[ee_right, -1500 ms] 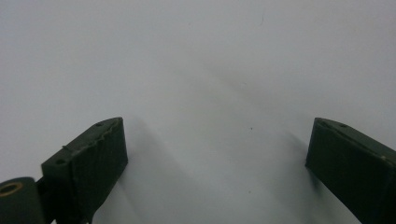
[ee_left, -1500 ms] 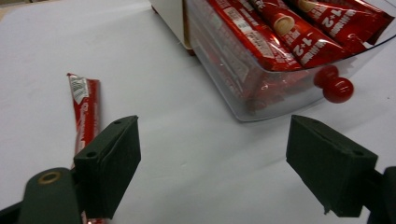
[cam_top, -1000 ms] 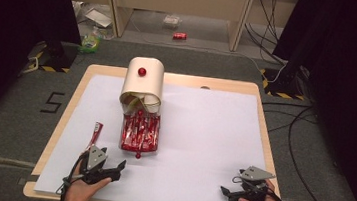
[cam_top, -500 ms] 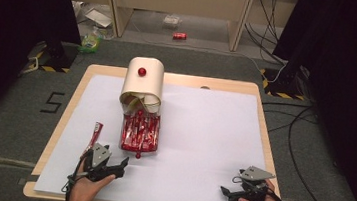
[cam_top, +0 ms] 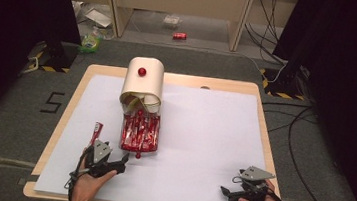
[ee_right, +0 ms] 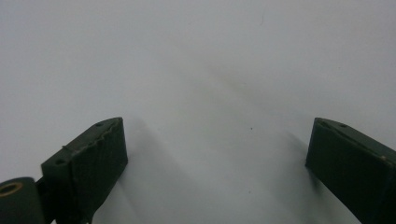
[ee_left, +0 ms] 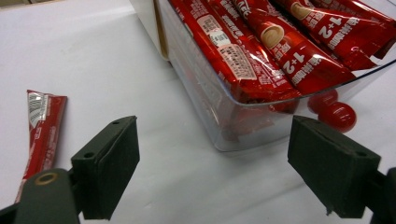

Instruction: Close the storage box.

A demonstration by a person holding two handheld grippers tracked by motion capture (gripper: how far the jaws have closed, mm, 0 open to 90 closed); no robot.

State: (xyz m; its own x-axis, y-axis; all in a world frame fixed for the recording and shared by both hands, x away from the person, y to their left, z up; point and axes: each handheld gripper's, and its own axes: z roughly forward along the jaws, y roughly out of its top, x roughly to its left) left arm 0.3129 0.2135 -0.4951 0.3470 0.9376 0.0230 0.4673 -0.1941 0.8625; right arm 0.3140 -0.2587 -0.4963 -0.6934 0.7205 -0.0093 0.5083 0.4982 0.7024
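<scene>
A clear drawer point(cam_top: 141, 133) full of red snack sticks point(ee_left: 261, 42) is pulled out of a cream rounded box point(cam_top: 142, 82) with a red knob on top. The drawer's own red knob point(ee_left: 338, 114) faces my left gripper point(cam_top: 122, 161), which is open just in front of the drawer's near corner point(ee_left: 224, 135). One loose red snack stick point(cam_top: 95, 132) lies on the white sheet to its left point(ee_left: 39, 130). My right gripper point(cam_top: 225, 191) rests open at the front right of the table, over bare white sheet point(ee_right: 210, 93).
The white sheet point(cam_top: 203, 128) covers a wooden table point(cam_top: 203, 83). Beyond the table are floor cables, litter and a red can point(cam_top: 179, 36). Dark curtains stand at both sides.
My left gripper has edged slightly right toward the drawer's front. The right gripper and the other things have stayed put.
</scene>
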